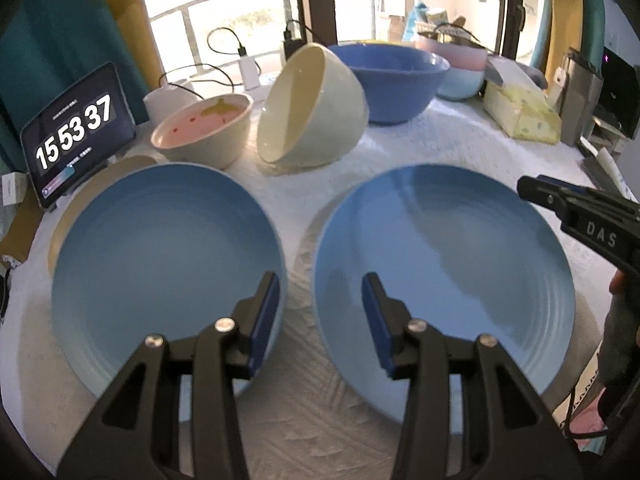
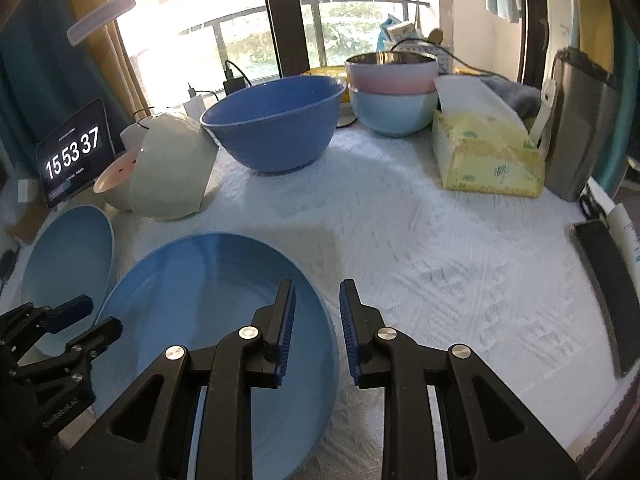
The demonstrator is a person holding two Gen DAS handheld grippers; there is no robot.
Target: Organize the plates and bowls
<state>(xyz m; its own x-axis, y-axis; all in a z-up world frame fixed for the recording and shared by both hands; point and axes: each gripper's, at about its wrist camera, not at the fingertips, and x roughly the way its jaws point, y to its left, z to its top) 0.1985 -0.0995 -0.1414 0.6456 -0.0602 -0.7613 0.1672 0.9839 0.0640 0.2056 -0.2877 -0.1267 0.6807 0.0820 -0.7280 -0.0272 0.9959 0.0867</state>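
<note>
White tablecloth (image 2: 420, 240) by the window held two blue plates side by side: left plate (image 1: 160, 248), right plate (image 1: 440, 256). Both the left gripper (image 1: 320, 312) and right gripper (image 2: 318, 320) hovered part-open, empty (nothing clamped). Likely next: grab one rim, stack it on the other.

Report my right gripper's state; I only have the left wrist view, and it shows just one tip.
Observer: The right gripper is open and empty. Its left finger is over the right plate's rim, and its right finger is over cloth.
Operator: Check inside the pink bowl.
Observer: The pink bowl looks shiny and metallic inside. It sits nested in the light-blue bowl.
</note>
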